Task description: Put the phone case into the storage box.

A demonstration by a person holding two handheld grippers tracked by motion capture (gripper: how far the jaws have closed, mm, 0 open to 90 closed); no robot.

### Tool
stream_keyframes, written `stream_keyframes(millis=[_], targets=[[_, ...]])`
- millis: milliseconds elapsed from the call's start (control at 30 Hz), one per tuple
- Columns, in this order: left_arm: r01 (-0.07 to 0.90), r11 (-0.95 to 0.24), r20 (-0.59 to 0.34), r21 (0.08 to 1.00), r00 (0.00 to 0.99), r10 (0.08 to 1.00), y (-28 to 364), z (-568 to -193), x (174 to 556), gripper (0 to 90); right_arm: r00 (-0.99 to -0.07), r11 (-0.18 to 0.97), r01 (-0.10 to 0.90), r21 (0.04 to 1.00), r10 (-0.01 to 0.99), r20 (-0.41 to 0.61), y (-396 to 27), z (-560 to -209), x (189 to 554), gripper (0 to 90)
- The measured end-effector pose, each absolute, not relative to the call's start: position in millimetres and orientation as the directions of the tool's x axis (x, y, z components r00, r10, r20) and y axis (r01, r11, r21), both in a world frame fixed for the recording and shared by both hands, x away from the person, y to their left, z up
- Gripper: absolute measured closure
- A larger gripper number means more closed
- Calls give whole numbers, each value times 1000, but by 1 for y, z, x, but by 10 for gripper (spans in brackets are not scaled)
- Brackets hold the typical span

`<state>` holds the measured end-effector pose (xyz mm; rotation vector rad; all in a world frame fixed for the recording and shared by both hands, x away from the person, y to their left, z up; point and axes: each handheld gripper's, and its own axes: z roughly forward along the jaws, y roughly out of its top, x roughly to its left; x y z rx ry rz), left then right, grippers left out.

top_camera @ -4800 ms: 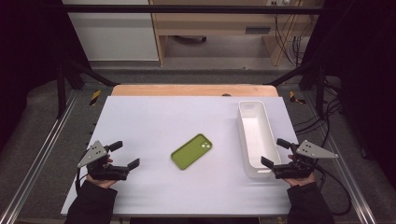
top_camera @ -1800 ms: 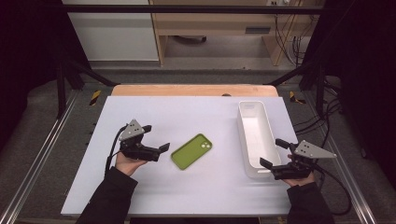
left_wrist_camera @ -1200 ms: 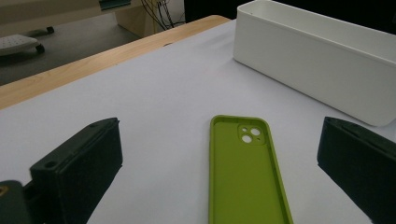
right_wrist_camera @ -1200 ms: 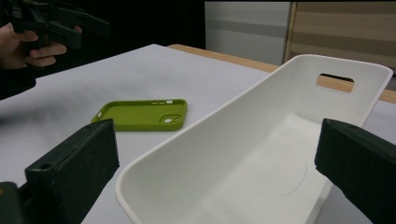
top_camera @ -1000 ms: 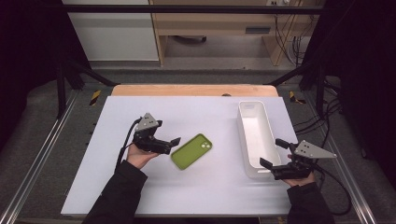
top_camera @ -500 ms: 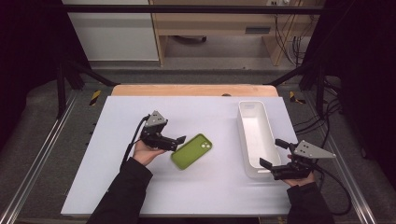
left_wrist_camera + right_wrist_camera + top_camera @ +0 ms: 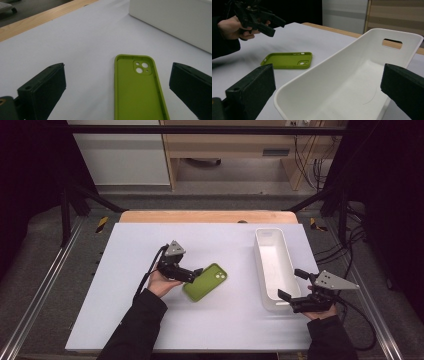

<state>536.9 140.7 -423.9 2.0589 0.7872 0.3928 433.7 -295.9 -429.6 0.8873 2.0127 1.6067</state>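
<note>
Left gripper (image 7: 192,274) fingers (image 7: 42,87) spread wide, now at near end of green case (image 7: 205,281), closer than half second ago; contact unclear. Case flat mid-table, hollow side up, near end cut off in left gripper view. White bin (image 7: 272,270) right of case, apart. Right gripper (image 7: 291,290) unmoved, spread wide, straddling bin's near end.

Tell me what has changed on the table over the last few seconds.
The left gripper moved from the table's near left edge, rightward and away from the person, up to the green phone case; its jaws are open, one to each side of the case, nothing grasped yet. The case, the white bin and the open right gripper stayed put.
</note>
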Motion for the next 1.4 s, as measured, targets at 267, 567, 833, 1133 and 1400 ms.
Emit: stream_keyframes(millis=[267,567,833,1133,1400], targets=[[406,-448,-9,797,748,663,135,-434,541,12,-711,132,226,965,699,70,-296,-430,434,4],[424,-467,-11,776,750,662,132,-441,544,21,-712,132,226,965,698,71,-296,-430,434,4],[449,-496,-10,743,749,662,127,-451,546,43,-713,134,225,965,697,69,-296,-430,434,4],[491,-502,-49,712,748,662,126,-459,549,134,-711,135,228,964,700,71,-296,-430,434,5],[515,-517,-66,683,749,659,124,-466,551,245,-714,136,228,964,697,71,-296,-430,434,4]])
